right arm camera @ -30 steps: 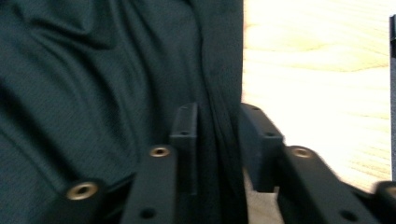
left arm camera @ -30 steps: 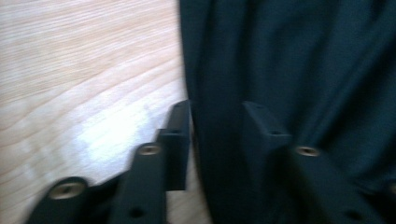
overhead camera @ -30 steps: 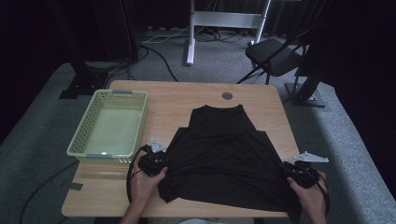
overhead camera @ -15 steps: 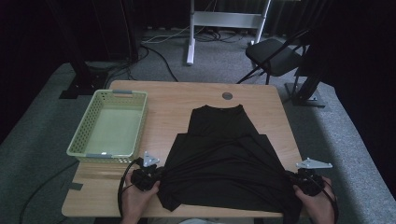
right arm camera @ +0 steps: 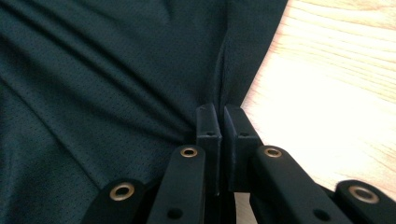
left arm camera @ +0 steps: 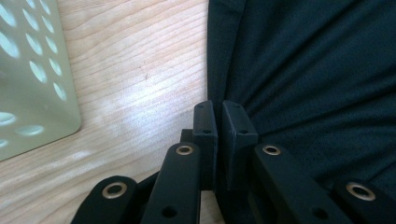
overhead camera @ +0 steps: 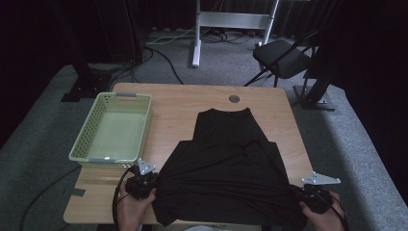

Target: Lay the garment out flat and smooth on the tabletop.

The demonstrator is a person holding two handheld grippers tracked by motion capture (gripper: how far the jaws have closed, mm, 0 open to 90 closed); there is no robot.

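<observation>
No writing, label, brand, number or sign is showing legibly anywhere in these views.

One camera looks down from above the table [overhead camera: 183, 103]; two ride close on the grippers, sharing the shirt [overhead camera: 226, 163].
</observation>
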